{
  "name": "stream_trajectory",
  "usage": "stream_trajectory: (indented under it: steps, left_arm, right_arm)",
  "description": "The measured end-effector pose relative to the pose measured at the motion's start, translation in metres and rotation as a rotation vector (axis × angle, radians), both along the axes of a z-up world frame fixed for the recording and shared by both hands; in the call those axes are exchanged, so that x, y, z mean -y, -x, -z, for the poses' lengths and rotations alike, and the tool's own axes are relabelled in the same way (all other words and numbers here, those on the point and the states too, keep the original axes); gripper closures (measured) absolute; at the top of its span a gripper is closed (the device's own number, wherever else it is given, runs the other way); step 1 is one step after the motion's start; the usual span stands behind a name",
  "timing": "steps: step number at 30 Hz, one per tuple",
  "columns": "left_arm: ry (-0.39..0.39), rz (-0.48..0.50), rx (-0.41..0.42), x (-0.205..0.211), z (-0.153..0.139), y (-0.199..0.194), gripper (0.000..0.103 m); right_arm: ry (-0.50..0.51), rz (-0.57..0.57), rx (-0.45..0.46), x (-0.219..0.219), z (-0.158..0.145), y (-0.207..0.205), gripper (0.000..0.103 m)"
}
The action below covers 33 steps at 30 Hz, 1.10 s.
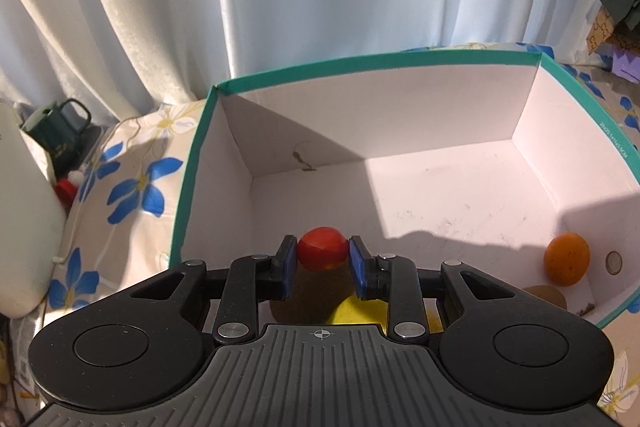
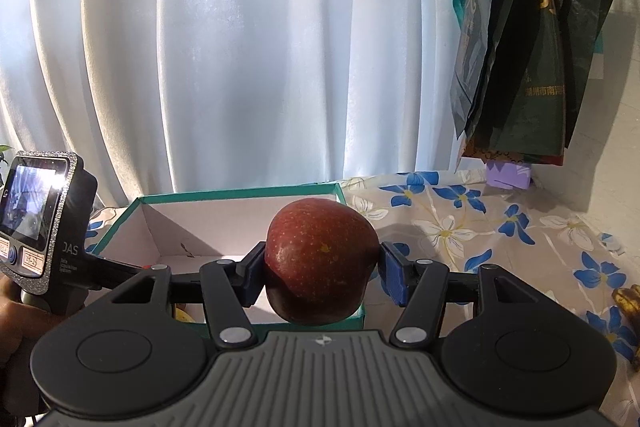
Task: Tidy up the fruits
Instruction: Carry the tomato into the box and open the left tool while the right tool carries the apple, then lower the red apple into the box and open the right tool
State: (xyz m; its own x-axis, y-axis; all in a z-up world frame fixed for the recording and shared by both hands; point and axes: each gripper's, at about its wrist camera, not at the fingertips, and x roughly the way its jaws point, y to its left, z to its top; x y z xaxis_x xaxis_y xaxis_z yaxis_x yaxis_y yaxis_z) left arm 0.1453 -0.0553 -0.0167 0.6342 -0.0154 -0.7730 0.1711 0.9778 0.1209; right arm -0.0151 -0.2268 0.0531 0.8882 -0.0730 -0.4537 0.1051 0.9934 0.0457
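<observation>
Left gripper (image 1: 322, 261) clamps a small tomato (image 1: 322, 247) between its blue pads, jaws nearly shut, above the near part of the box (image 1: 360, 71). Below the gripper, inside the box, sit a brown fruit and a yellow fruit (image 1: 360, 309), both partly hidden. An orange (image 1: 566, 259) lies at the box's right wall, with another brown fruit (image 1: 548, 295) just near of it. Right gripper (image 2: 322, 273) holds a red apple (image 2: 321, 261), jaws about half open around it, over the box's near right corner. Box stands on a surface with a floral cloth (image 2: 500, 227). White curtain (image 2: 260, 47) hangs at the far side; dark bags (image 2: 528, 47) hang far right.
</observation>
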Motion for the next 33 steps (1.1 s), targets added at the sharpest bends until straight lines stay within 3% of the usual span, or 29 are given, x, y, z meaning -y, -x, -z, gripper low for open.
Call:
stream_trajectory:
  steps: [15,20,26,27,28,30,33]
  left_arm:
    - [0.001,-0.012,-0.035,0.000,0.009,-0.009,0.068]
    - [-0.013,-0.009,-0.027,0.001,0.008,-0.009,0.061]
    - [0.026,0.014,-0.009,0.003,-0.003,-0.002,0.042]
    - [0.038,0.019,-0.003,0.003,-0.006,0.000,0.036]
    - [0.053,0.026,0.012,0.004,-0.011,0.003,0.020]
    - [0.067,0.022,0.066,0.004,-0.021,0.009,0.006]
    - [0.111,0.020,0.100,-0.002,-0.034,0.015,0.006]
  right_arm:
    - [0.010,-0.014,-0.033,-0.003,0.011,-0.013,0.046]
    - [0.011,-0.023,-0.032,-0.005,0.012,-0.015,0.046]
    - [0.012,-0.031,-0.038,-0.006,0.014,-0.018,0.046]
    - [0.011,-0.032,-0.038,-0.006,0.014,-0.019,0.046]
    - [0.012,-0.034,-0.040,-0.005,0.014,-0.019,0.046]
    - [0.012,-0.035,-0.041,-0.005,0.015,-0.020,0.046]
    - [0.010,-0.035,-0.044,-0.005,0.016,-0.021,0.046]
